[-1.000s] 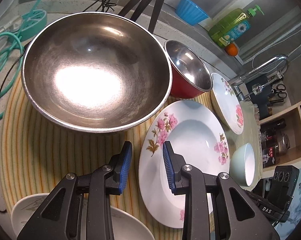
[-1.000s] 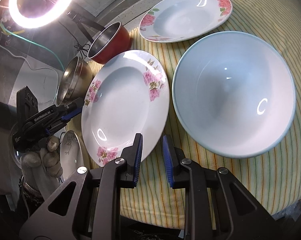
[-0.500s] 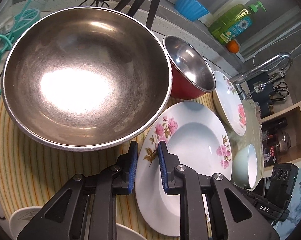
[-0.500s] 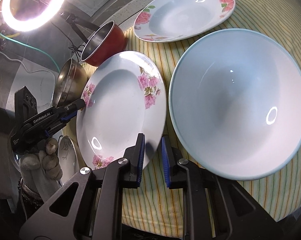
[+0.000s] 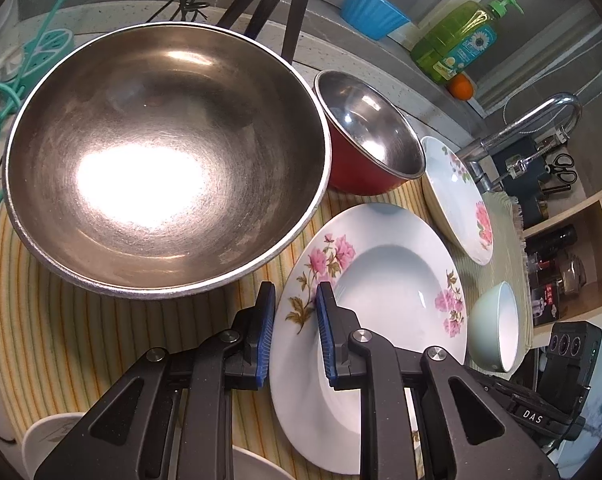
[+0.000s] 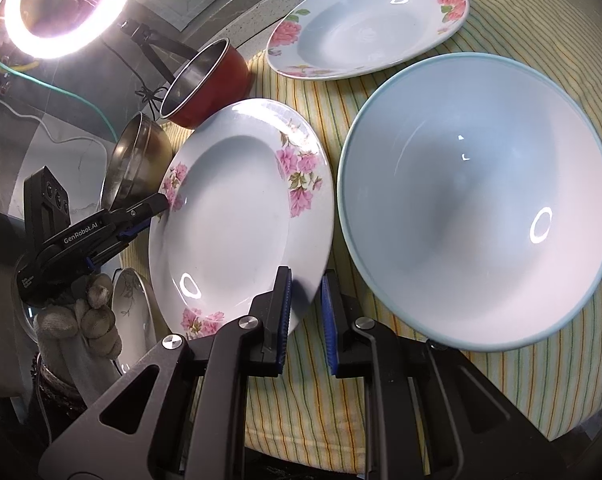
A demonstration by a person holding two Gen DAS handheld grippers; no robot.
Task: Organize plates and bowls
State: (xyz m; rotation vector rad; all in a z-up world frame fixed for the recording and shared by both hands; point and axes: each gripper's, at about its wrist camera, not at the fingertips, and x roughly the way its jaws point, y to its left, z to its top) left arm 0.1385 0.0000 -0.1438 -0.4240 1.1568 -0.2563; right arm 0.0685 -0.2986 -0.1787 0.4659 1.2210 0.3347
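Both tongs are pinching the flowered plate, left gripper and right gripper on opposite rims, probably for a level lift beside the steel bowl.

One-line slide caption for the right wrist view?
Right gripper clamps the pink-flowered plate's near rim, beside the pale blue bowl.

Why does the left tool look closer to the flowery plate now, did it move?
Yes. The left tool slid toward the flowery plate, away from the white dish, and now pinches its rim.
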